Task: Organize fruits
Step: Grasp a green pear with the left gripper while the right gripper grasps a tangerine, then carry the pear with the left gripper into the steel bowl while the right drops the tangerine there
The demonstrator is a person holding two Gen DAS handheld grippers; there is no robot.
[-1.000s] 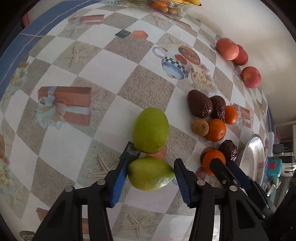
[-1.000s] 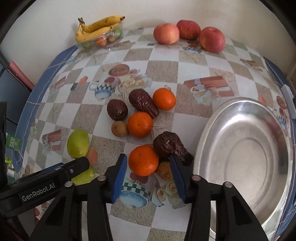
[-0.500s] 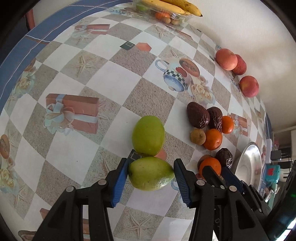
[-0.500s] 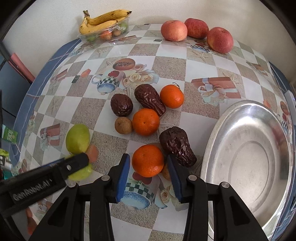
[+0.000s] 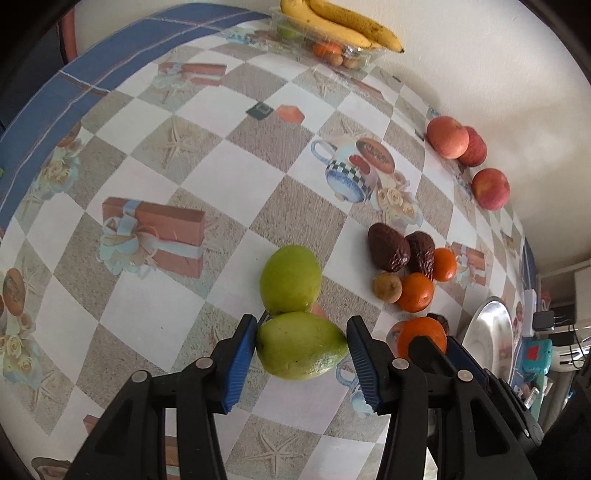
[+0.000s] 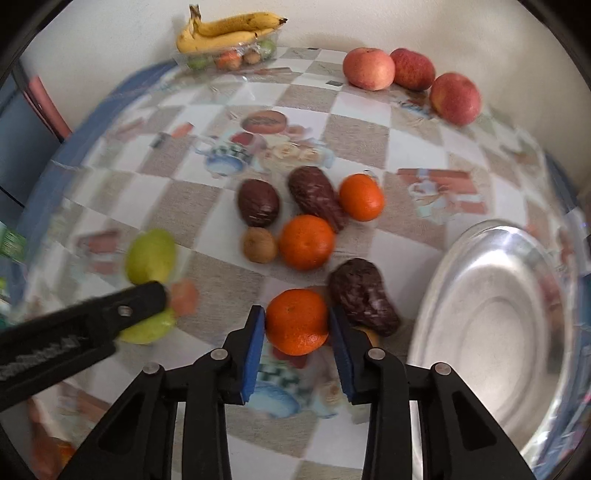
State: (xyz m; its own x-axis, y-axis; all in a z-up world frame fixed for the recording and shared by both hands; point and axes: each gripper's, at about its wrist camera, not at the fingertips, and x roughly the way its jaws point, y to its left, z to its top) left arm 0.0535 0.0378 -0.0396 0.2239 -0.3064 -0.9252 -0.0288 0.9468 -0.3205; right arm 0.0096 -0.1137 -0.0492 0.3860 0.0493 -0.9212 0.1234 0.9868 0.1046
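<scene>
My left gripper (image 5: pixel 301 345) is shut on a green pear (image 5: pixel 301 349), held just above the patterned tablecloth. A second green pear (image 5: pixel 290 280) lies right behind it. My right gripper (image 6: pixel 297 323) is shut on an orange tangerine (image 6: pixel 297 321), which also shows in the left wrist view (image 5: pixel 421 334). A dark brown wrinkled fruit (image 6: pixel 362 301) lies against its right finger. Two more tangerines (image 6: pixel 306 242), two more brown fruits (image 6: pixel 258 202) and a small kiwi (image 6: pixel 259 244) lie beyond. The left gripper's arm (image 6: pixel 74 328) crosses the right wrist view at left.
A silver metal bowl (image 6: pixel 491 332) stands at the right. Three red apples (image 6: pixel 369 68) line the far wall. A bunch of bananas (image 6: pixel 225 35) lies on a clear fruit tray at the back. The table's blue edge (image 5: pixel 110 70) runs along the left.
Both grippers have risen and drawn back a little with their fruits. The right gripper's jaws closed in on the tangerine. The right wrist view is now blurred by motion.
</scene>
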